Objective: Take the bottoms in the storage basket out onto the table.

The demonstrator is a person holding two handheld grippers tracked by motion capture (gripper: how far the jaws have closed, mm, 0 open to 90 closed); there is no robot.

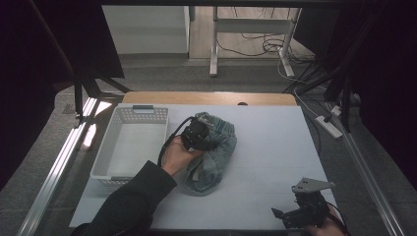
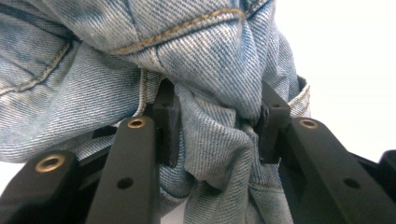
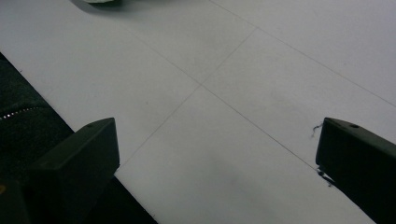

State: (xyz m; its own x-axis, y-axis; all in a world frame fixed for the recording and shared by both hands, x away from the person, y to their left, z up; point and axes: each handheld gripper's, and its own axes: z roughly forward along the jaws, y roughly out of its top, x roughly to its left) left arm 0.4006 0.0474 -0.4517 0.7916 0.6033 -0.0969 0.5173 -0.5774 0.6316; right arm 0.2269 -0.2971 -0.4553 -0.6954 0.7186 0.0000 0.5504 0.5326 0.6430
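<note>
Denim shorts [image 1: 214, 152] sit bunched mid-table, just right of the white basket [image 1: 129, 147], touching or nearly touching its right wall; hard to call from the high view. Left gripper [image 1: 196, 133] is on top of the bundle, jaws clamped on a thick fold of denim [image 2: 212, 135], cloth pinched between both pads with more of it spilling above and below. So the grip is made; what matters next is direction: the basket lies directly to the left of the held bundle, open side up, empty as far as I can see, long axis running away from the person. The bundle's long axis runs roughly front to back too, so it should fit lengthwise if lifted and carried left over the rim. Left hand is plainly the nearer one. Right gripper [image 1: 301, 210] is parked at the near right corner, well apart from the shorts, jaws wide with nothing between them, bare table [image 3: 224, 93] under it. Table [image 1: 275, 147] is flat white, otherwise uncluttered; beyond it grey floor, desk legs and loose cables.
</note>
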